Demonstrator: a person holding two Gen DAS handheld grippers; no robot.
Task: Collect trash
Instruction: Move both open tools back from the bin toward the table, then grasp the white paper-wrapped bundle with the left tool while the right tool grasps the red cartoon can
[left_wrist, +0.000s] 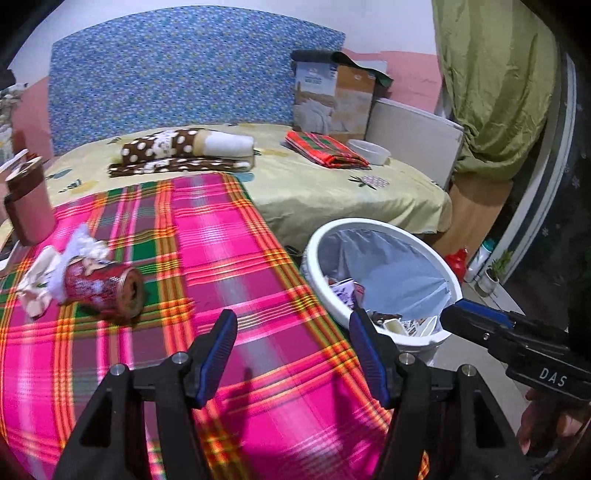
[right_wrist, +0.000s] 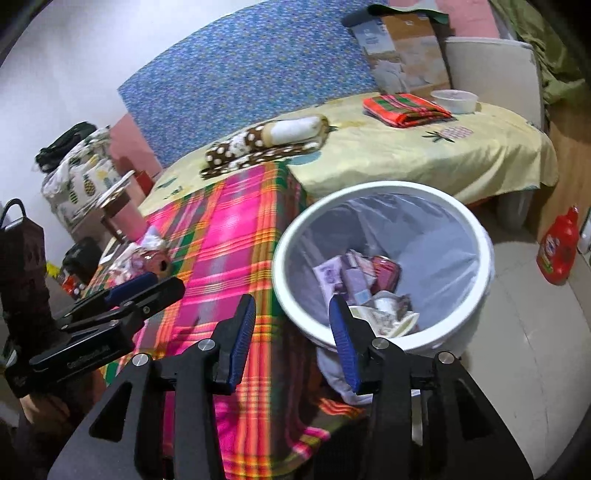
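A red can (left_wrist: 105, 290) lies on its side on the pink plaid cloth (left_wrist: 221, 258), with crumpled white paper (left_wrist: 48, 269) behind it. My left gripper (left_wrist: 291, 328) is open and empty, to the right of the can. A white bin (left_wrist: 380, 280) with a clear liner stands by the table and holds several pieces of trash (right_wrist: 365, 284). My right gripper (right_wrist: 293, 317) is open and empty over the bin's near rim (right_wrist: 384, 258). The can (right_wrist: 157, 262) and the left gripper (right_wrist: 140, 291) show at the left of the right wrist view.
A brown cup (left_wrist: 27, 206) stands at the table's far left. A bed (left_wrist: 332, 184) behind holds folded blankets (left_wrist: 184, 151), a red cloth (left_wrist: 327, 149), a white bowl (left_wrist: 369, 151) and a cardboard box (left_wrist: 332, 96). A red bottle (right_wrist: 557, 251) stands on the floor.
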